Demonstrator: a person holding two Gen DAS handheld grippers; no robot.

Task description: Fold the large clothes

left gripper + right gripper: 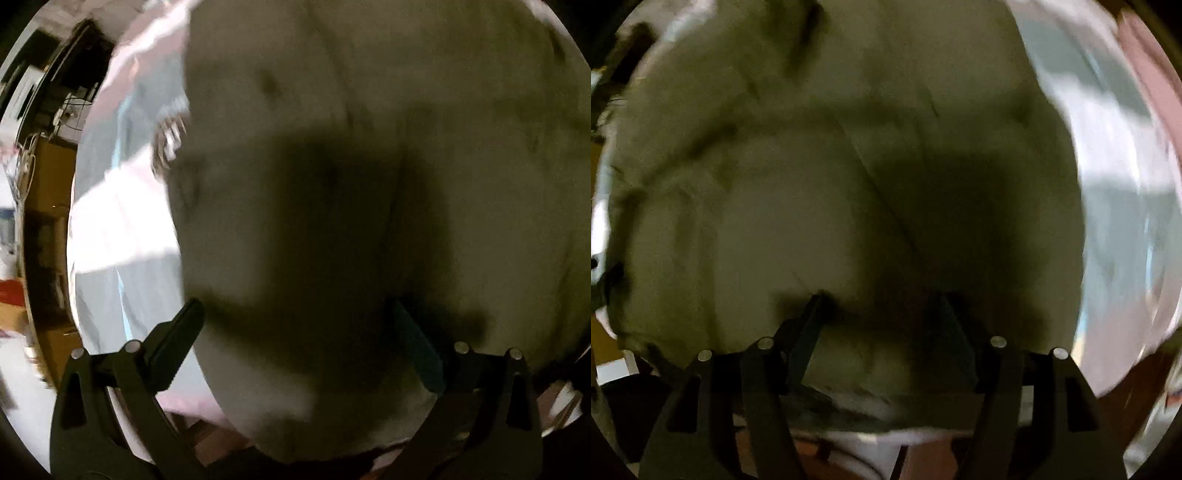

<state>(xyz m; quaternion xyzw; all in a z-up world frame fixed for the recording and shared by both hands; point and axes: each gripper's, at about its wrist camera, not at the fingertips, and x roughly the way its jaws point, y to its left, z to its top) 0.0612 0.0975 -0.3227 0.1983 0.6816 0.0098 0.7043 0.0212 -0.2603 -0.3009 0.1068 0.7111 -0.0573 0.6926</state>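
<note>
Both grippers, left [295,325] and right [881,314], stand wide open, holding nothing, just above the olive cloth [812,184].

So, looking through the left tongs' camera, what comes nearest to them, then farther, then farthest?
1. Olive-grey garment: right under the open left tongs, filling the middle and right.
2. Pale blue sheet: left of the garment.
3. Brown furniture: far left edge, beyond the sheet.
</note>
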